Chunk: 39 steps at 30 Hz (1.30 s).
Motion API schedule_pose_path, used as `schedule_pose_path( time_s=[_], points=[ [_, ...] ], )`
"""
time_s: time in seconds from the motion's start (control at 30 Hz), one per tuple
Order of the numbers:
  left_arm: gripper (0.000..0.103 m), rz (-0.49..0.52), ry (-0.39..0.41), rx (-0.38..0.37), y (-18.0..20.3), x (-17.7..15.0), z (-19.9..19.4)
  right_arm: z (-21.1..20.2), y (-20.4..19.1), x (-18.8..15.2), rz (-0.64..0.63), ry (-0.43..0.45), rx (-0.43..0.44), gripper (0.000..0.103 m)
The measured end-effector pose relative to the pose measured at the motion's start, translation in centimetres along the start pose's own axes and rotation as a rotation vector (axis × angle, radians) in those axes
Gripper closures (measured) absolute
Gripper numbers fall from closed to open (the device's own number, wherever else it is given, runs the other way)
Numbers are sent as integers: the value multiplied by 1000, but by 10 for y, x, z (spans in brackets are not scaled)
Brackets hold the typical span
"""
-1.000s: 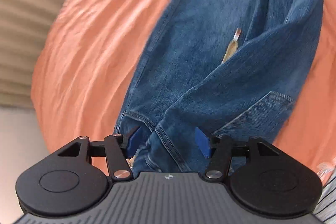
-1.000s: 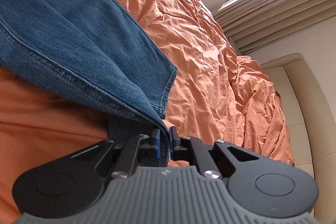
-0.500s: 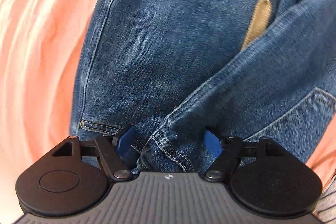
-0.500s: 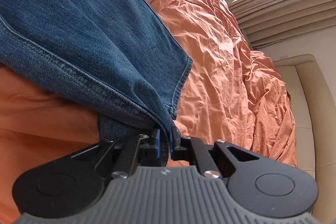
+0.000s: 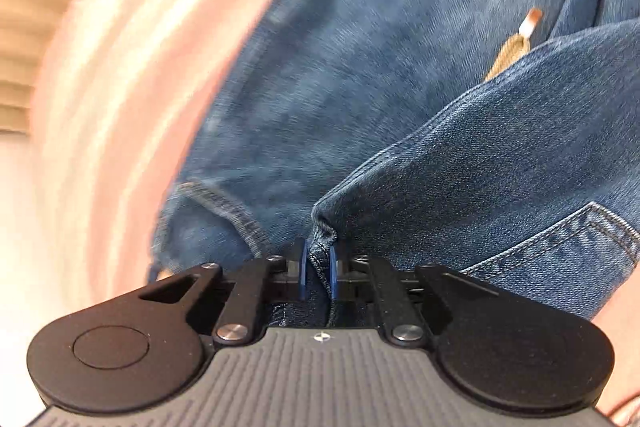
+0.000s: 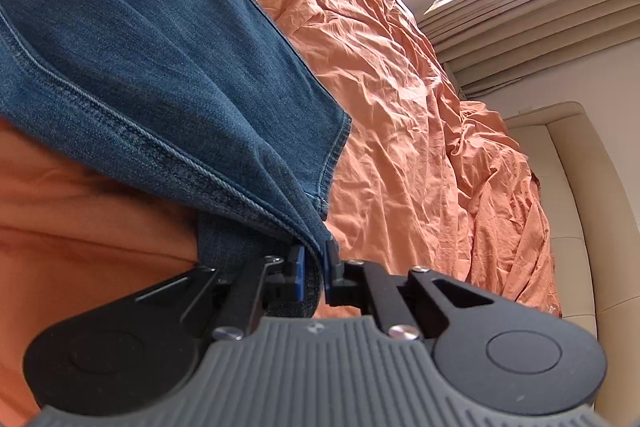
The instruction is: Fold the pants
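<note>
The jeans (image 6: 160, 67) are coarse matt blue denim with raised stitched seams. The bed sheet (image 6: 400, 87) is crinkled matt orange cotton. Both tongs (image 5: 318, 269) (image 6: 314, 269) are matt black plastic with shiny metal rivets.

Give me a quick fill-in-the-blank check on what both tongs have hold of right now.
1. The left tongs have just been closing and now pinch a bunched fold of the ____ jeans.
2. The right tongs are shut on the jeans' ____ edge, near the leg's hem.
3. The jeans lie on a wrinkled ____ bedsheet.
4. A tan tag pokes out of the denim in the ____ wrist view.

Missing words: blue; seamed; orange; left
</note>
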<state>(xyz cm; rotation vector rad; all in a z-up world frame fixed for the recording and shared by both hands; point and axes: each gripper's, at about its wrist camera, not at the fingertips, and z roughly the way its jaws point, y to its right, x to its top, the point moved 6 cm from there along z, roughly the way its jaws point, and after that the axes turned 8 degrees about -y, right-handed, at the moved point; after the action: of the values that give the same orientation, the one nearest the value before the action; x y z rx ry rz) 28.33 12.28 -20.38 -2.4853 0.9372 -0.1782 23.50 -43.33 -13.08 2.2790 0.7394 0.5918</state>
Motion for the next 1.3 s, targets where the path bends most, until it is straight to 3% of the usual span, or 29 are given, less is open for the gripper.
schedule_pose_path(
  time_s=[0.17, 0.33, 0.5, 0.63, 0.77, 0.93, 1.13, 1.3],
  points=[
    [93, -258, 165, 97, -15, -37, -61, -26, 5, -13, 36, 40, -22, 102],
    [94, -492, 324, 188, -21, -95, -130, -55, 15, -23, 98, 91, -48, 102],
    [93, -724, 462, 220, -22, -161, -182, -94, 34, -33, 180, 160, -88, 103],
    [93, -807, 517, 214, -30, -184, -207, -120, 64, -17, 267, 215, -102, 102],
    [93, -835, 503, 203, -61, -162, -199, -114, 88, 15, 314, 200, -90, 102],
    [93, -828, 467, 192, -82, -123, -182, -73, 95, 60, 310, 126, -72, 102],
    [93, -770, 372, 168, -108, -70, -128, 29, 75, 126, 263, 17, -35, 102],
    [93, -737, 225, 133, -123, -25, -52, 105, 46, 179, 189, -30, -25, 102]
  ],
)
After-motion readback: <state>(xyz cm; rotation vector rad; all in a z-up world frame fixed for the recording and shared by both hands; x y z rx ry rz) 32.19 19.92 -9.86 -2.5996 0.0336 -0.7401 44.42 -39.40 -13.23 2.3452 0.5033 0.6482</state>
